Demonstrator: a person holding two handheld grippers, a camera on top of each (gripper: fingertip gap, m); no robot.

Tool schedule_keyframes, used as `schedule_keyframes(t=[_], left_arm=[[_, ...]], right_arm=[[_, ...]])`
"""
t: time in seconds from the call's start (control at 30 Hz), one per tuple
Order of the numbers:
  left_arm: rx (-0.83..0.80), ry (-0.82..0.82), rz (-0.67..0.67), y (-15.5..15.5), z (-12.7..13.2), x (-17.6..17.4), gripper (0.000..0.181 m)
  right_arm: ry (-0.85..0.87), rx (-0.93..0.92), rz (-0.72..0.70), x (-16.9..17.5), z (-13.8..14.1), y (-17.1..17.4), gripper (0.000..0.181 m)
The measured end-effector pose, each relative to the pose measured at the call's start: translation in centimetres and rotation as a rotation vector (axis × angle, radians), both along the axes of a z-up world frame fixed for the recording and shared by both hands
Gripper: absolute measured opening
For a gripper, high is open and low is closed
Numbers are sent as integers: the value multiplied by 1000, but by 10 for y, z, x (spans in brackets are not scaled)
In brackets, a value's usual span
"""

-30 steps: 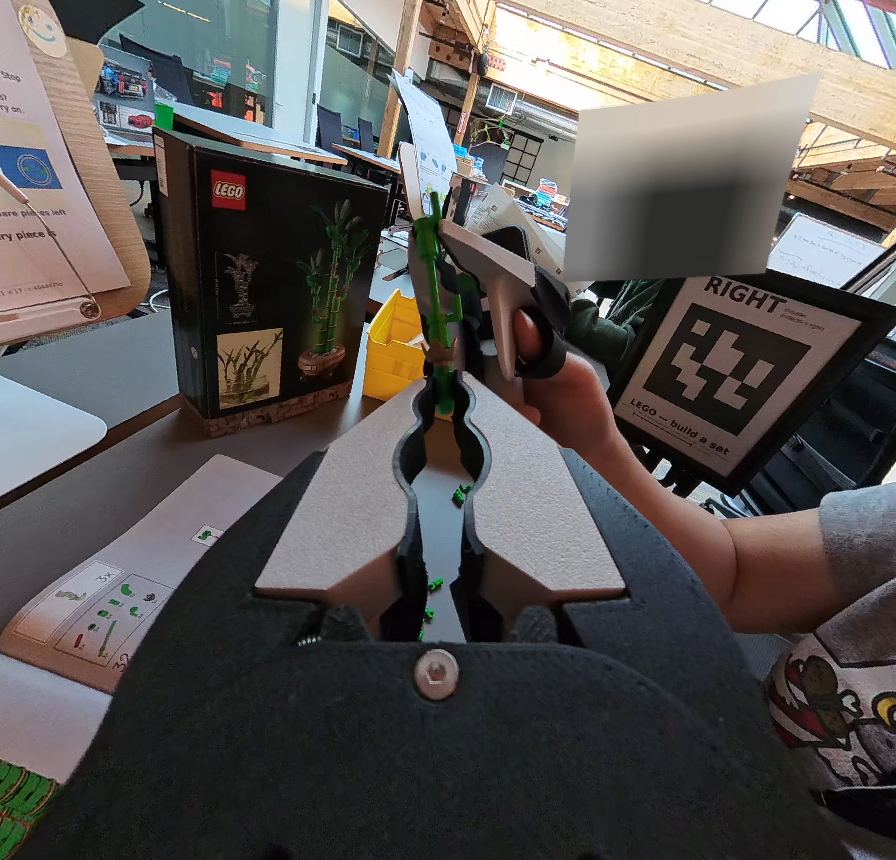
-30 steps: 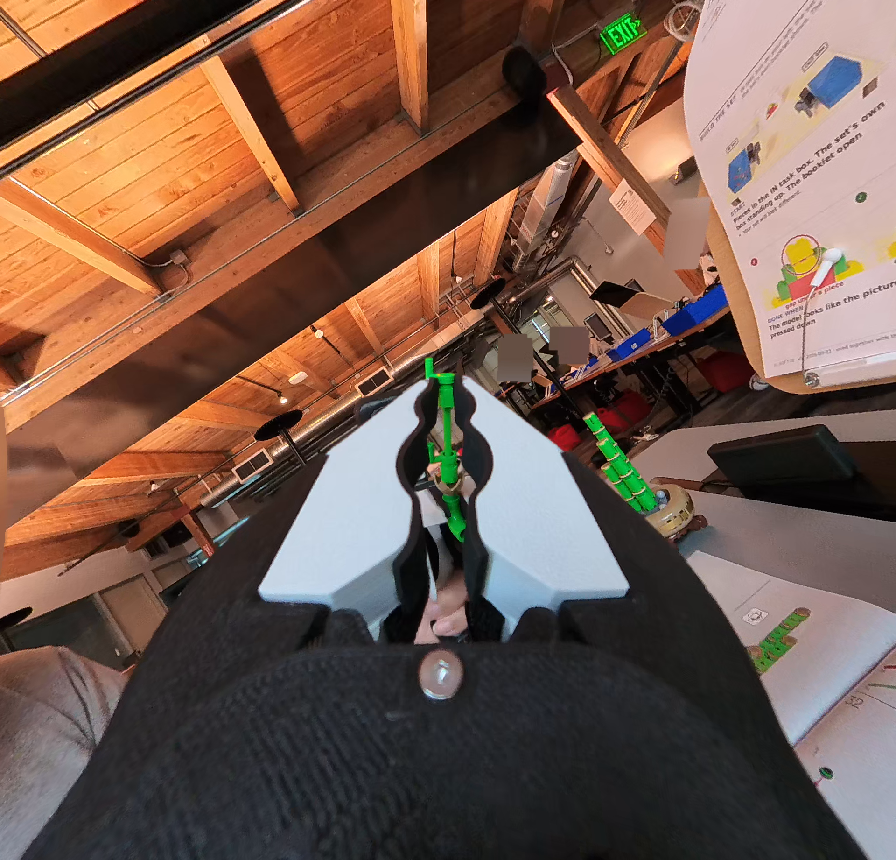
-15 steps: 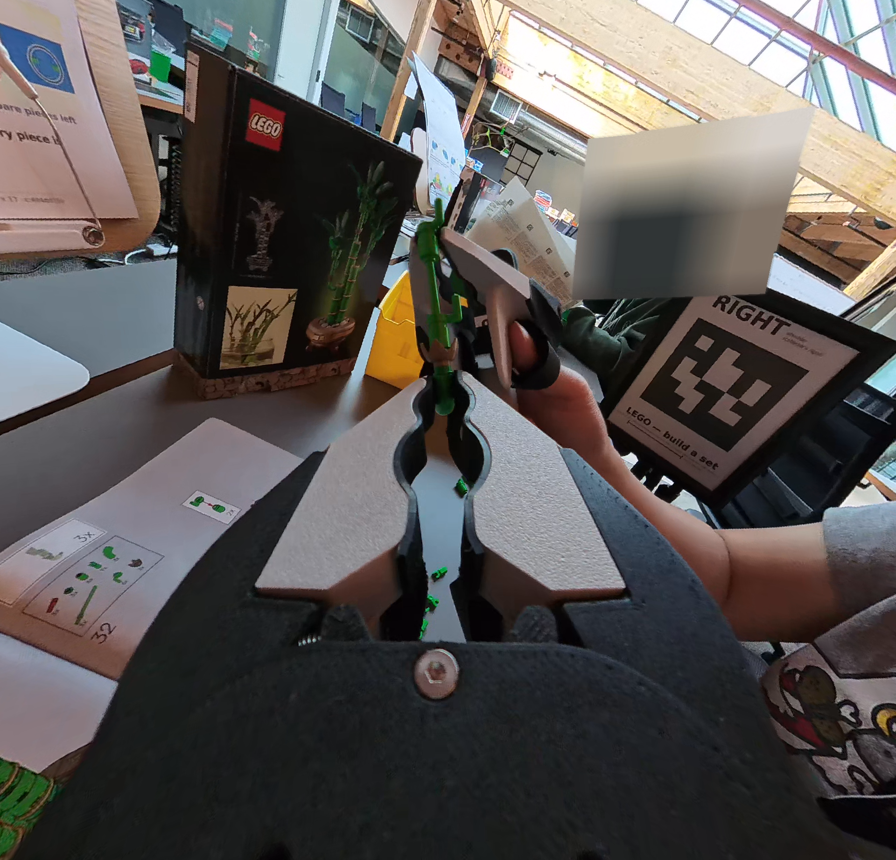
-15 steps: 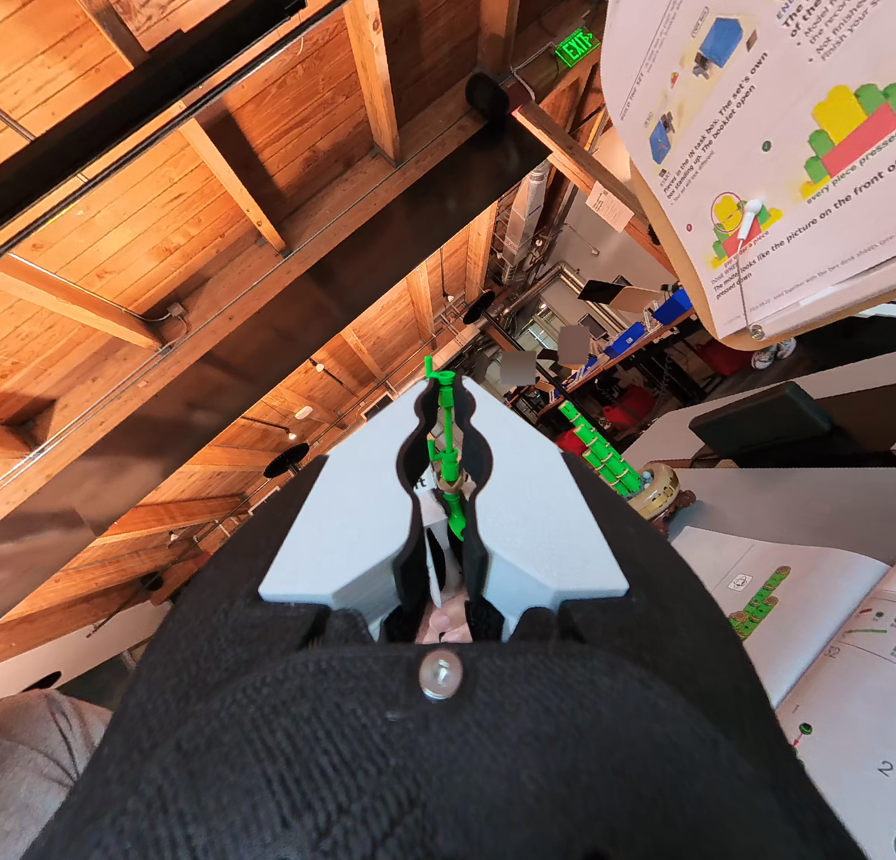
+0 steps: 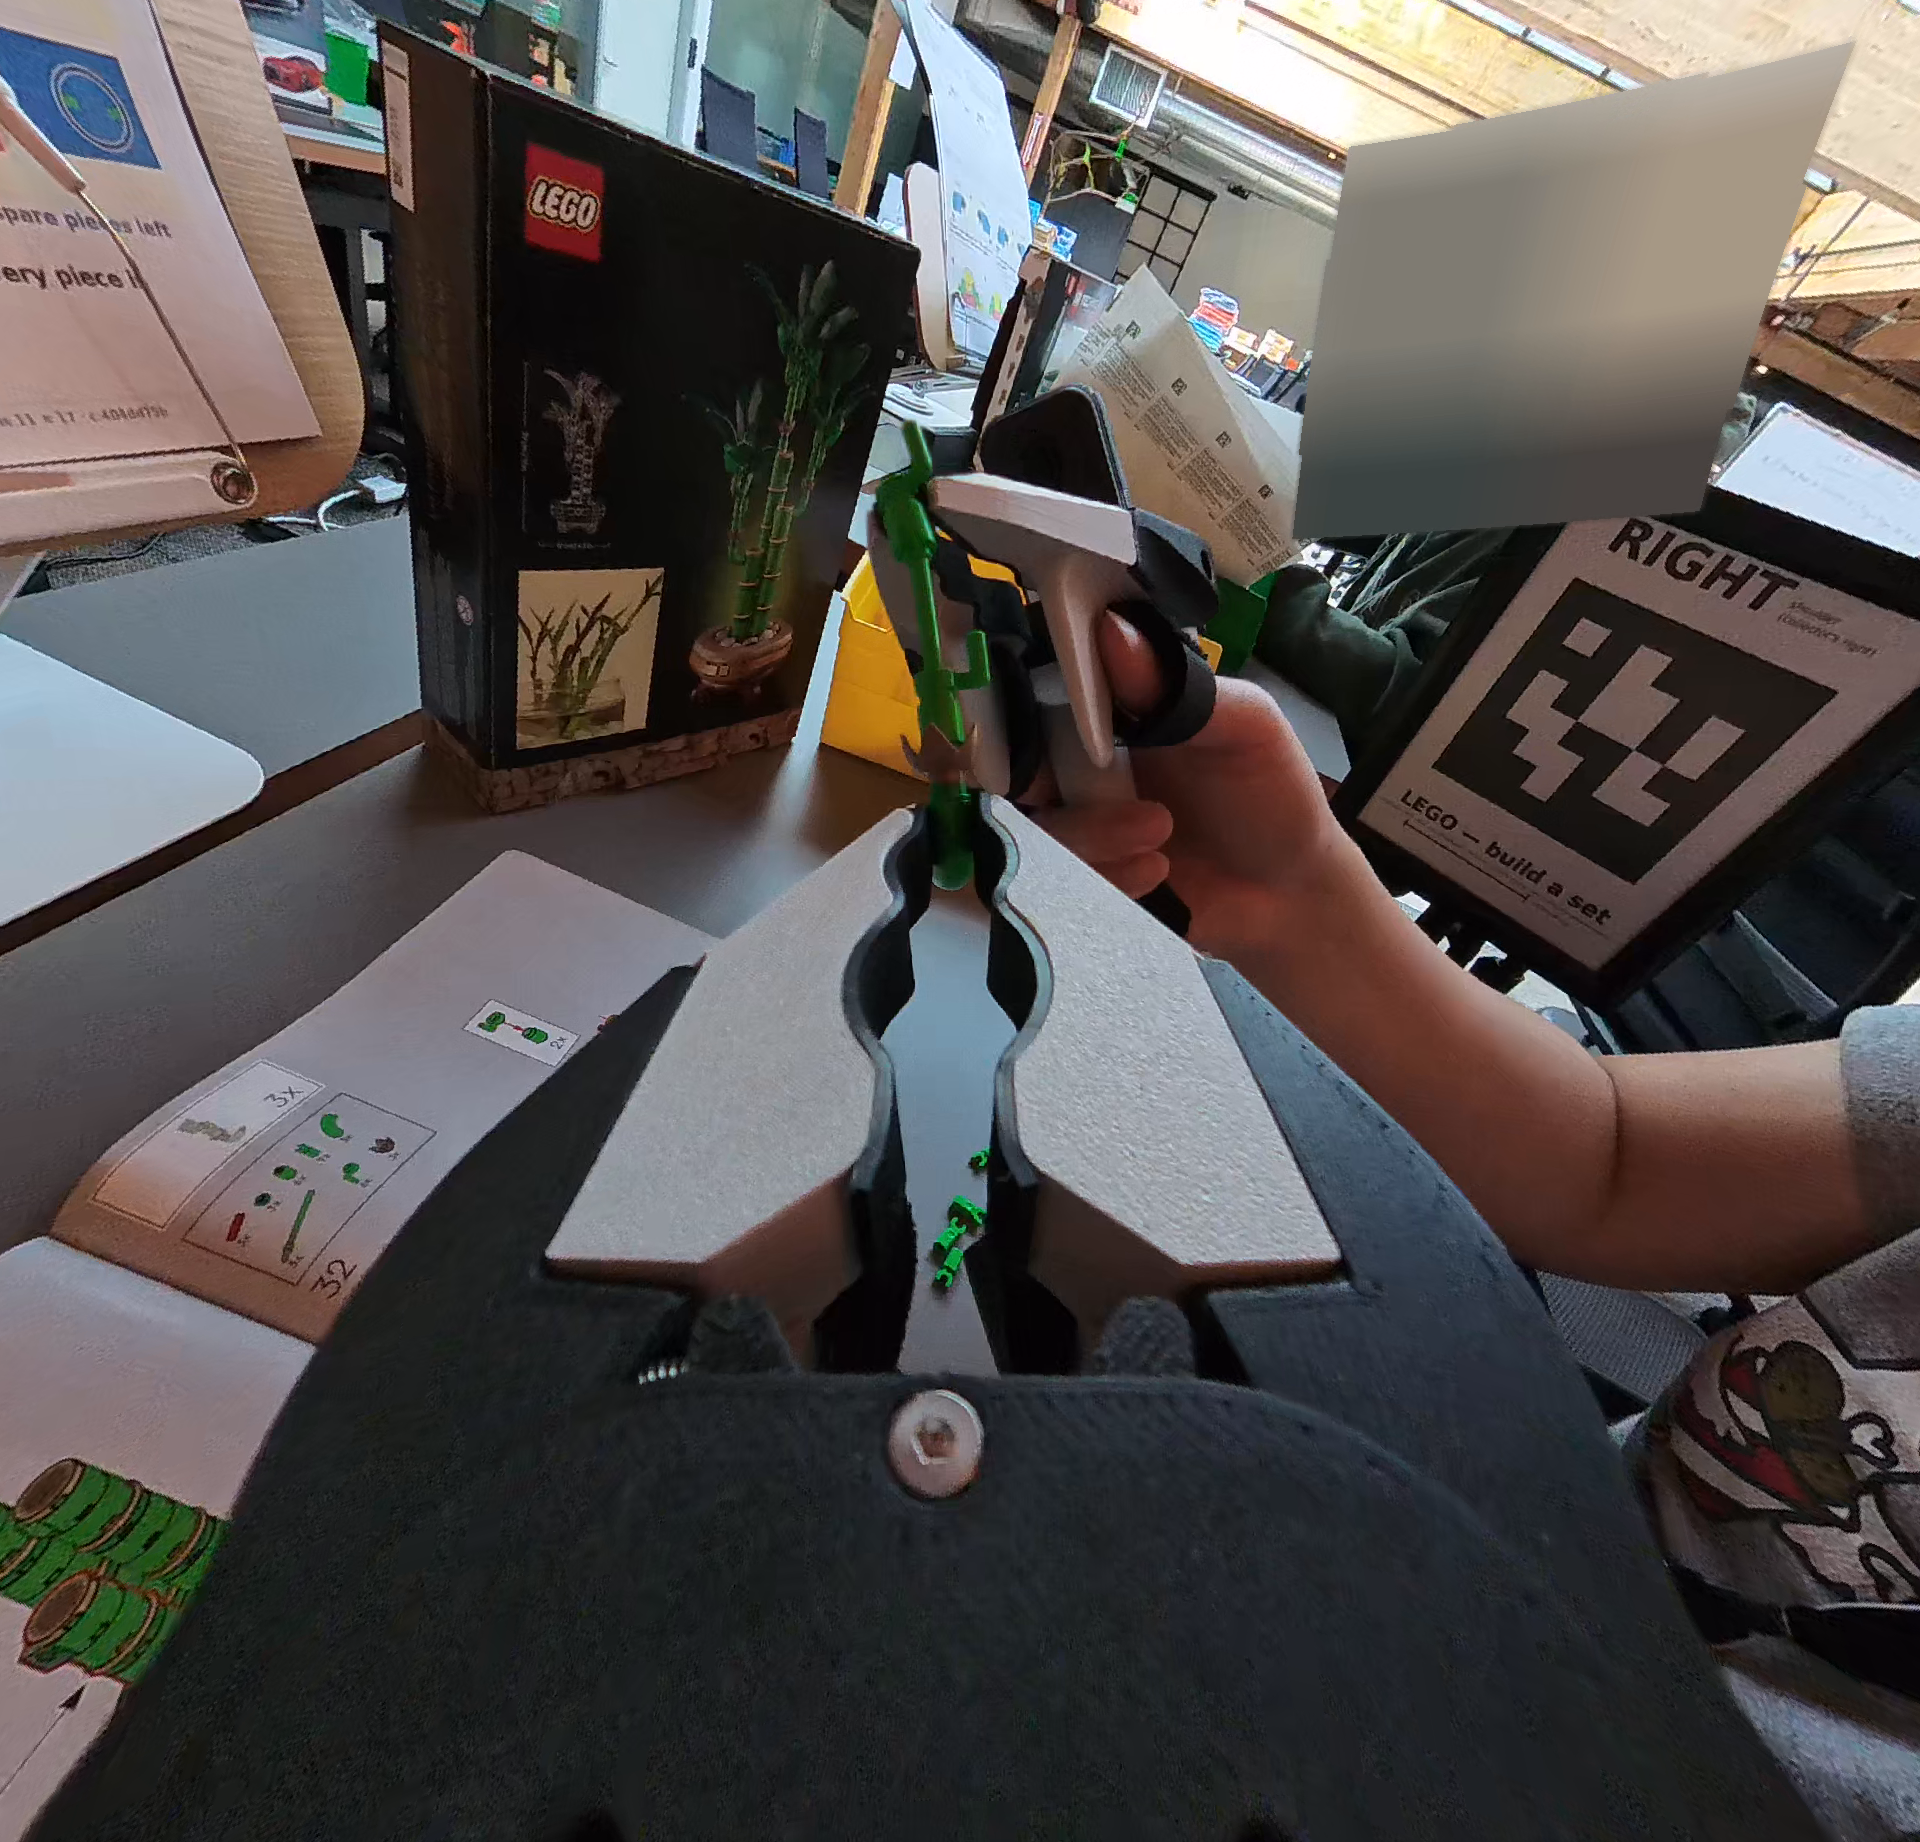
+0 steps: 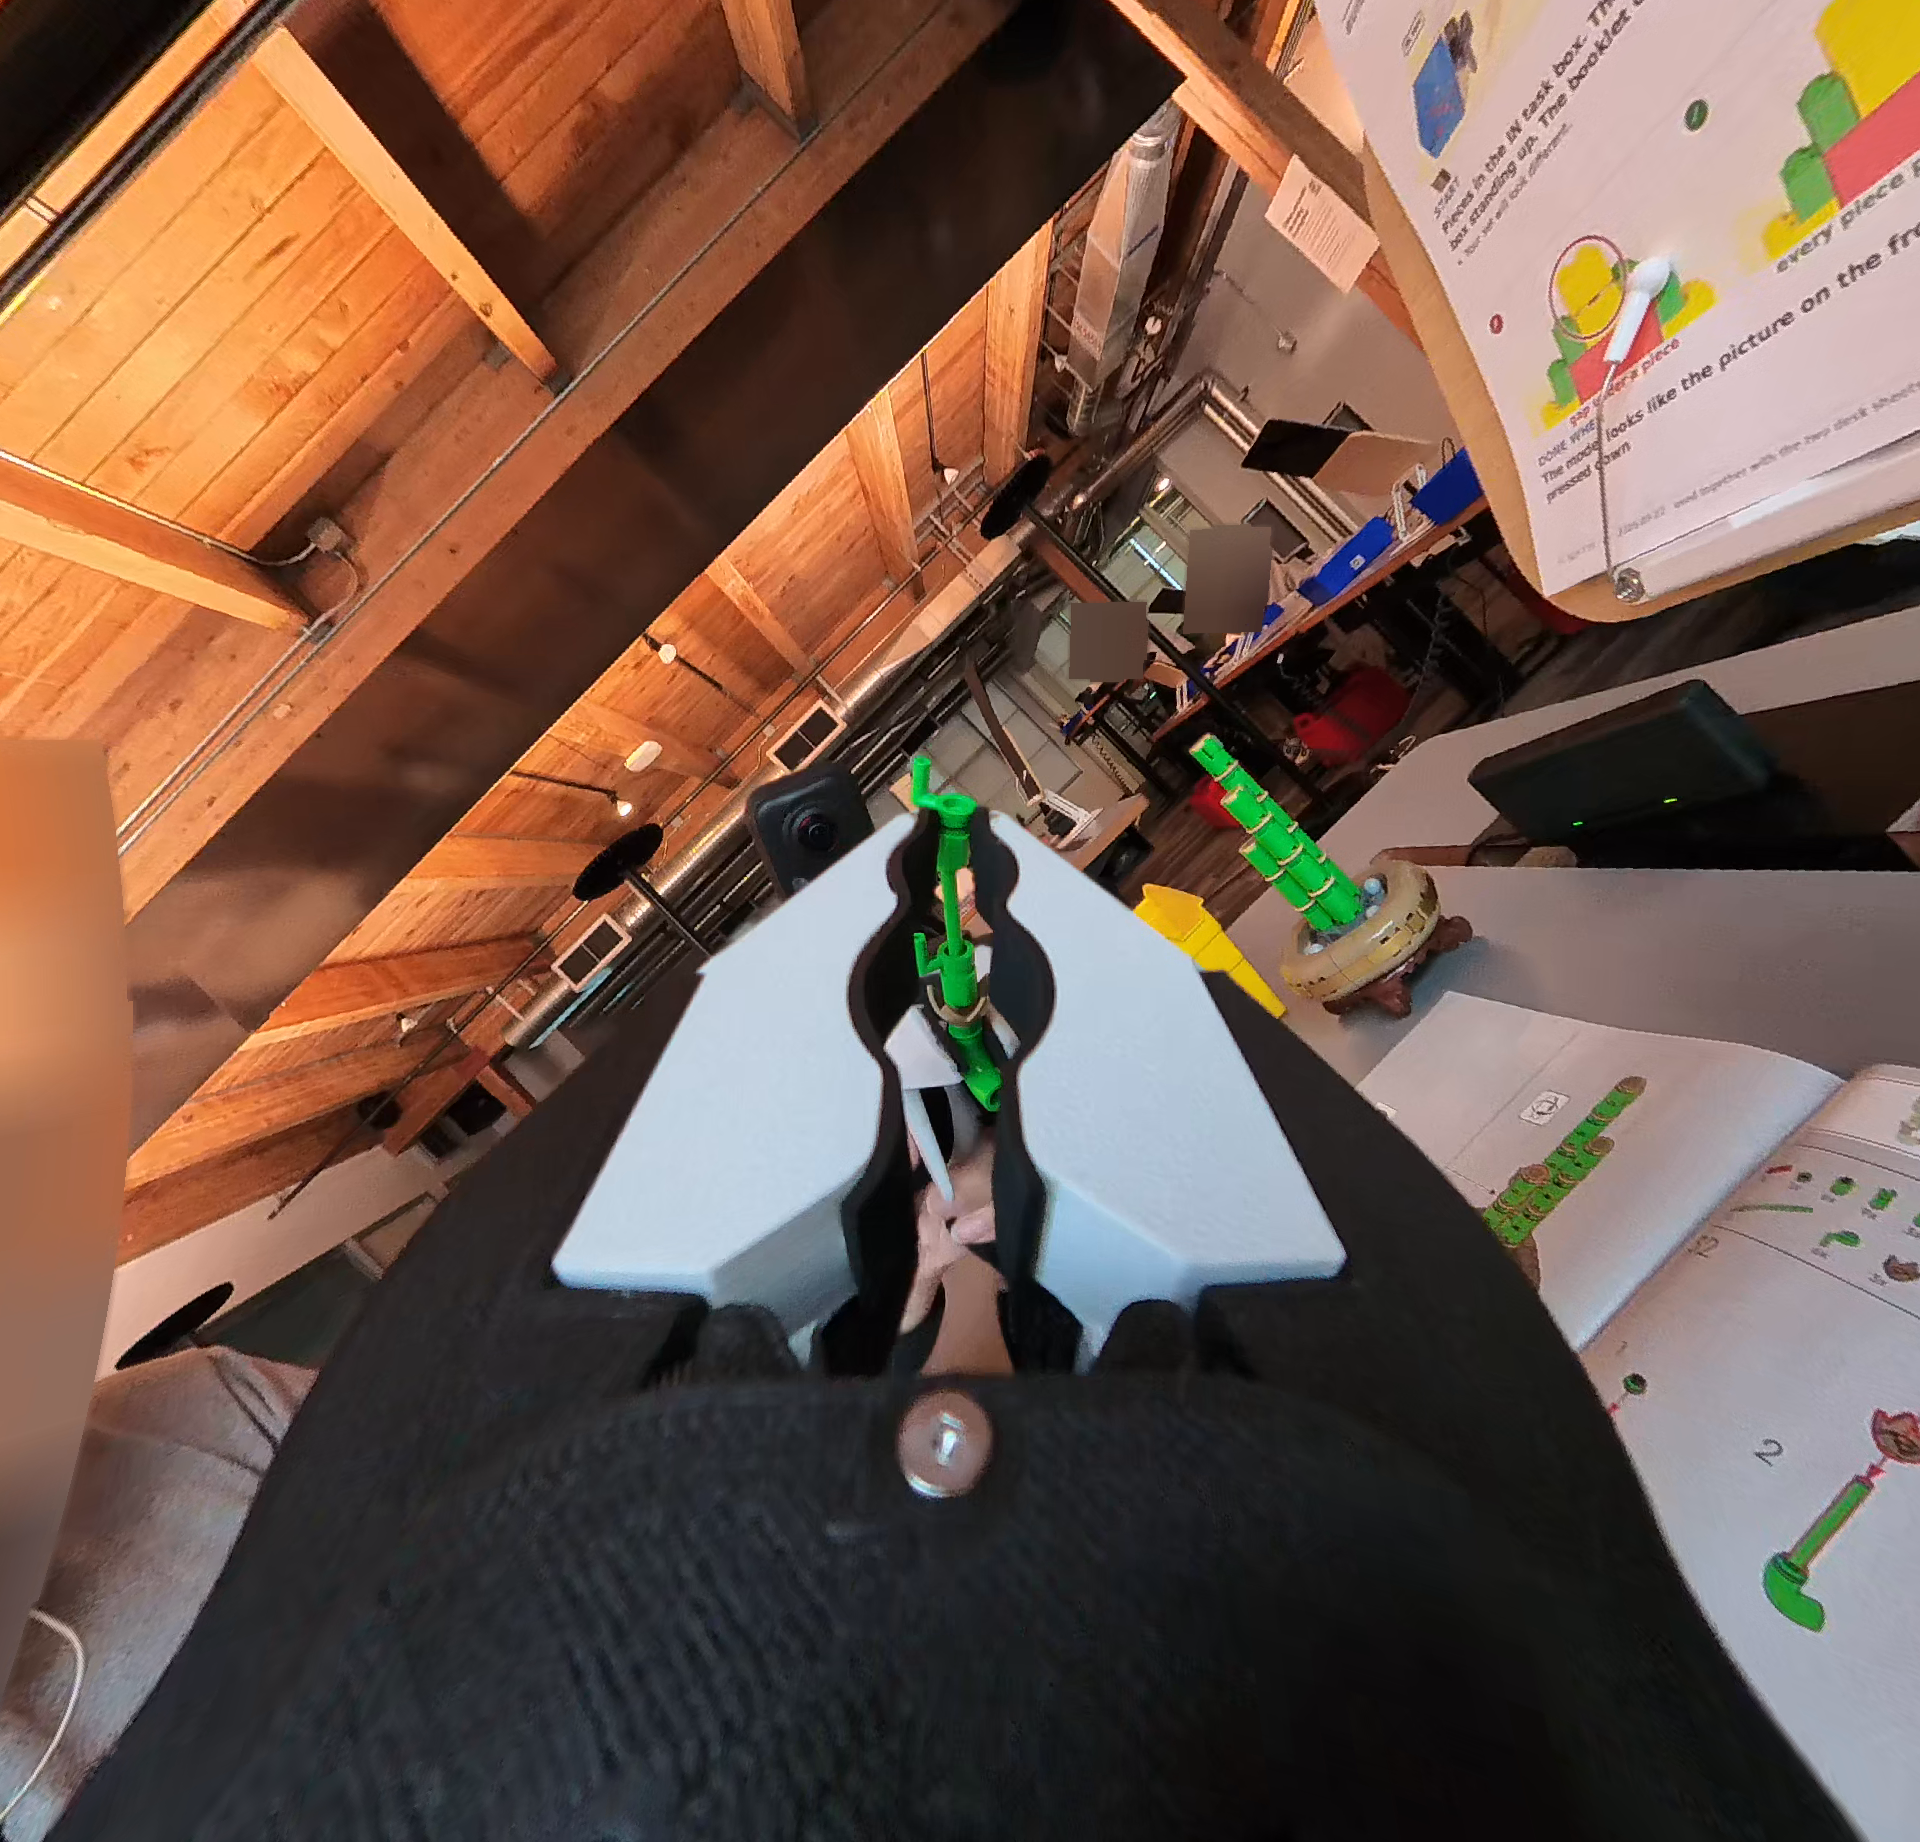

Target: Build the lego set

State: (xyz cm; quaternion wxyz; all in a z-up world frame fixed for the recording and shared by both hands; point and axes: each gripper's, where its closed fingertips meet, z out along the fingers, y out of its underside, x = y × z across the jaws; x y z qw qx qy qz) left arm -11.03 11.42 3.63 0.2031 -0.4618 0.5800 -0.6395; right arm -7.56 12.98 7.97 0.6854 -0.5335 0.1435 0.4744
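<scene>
Both hand-held grippers (image 5: 951, 836) apparently pinch stem (image 5: 928, 629).

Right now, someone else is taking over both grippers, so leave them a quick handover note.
Left hand-held gripper: shut on the lower end of the thin green stem.
Right hand-held gripper: shut on the same stem higher up, so it spans both, held in the air.
Pot model with thick bamboo stalk stands on the table, beyond the open instruction booklet.
Loose green pieces lie on the table below.
Done: stalk planted, stem partly built.
Left: finish the stem and add it to the pot.
</scene>
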Motion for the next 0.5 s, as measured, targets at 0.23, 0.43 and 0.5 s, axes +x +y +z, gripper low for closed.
schedule_keyframes(t=[0.23,0.43,0.5], left_arm=[[-2,8,-7,-1,-1,0,6],[8,25,-12,0,-4,-2,6],[17,33,-15,-1,-5,-2,6]], right_arm=[[-28,-2,1,0,-1,0,5],[-120,-37,-6,-2,-4,-1,4],[-159,-55,-8,-2,-5,-2,4]])
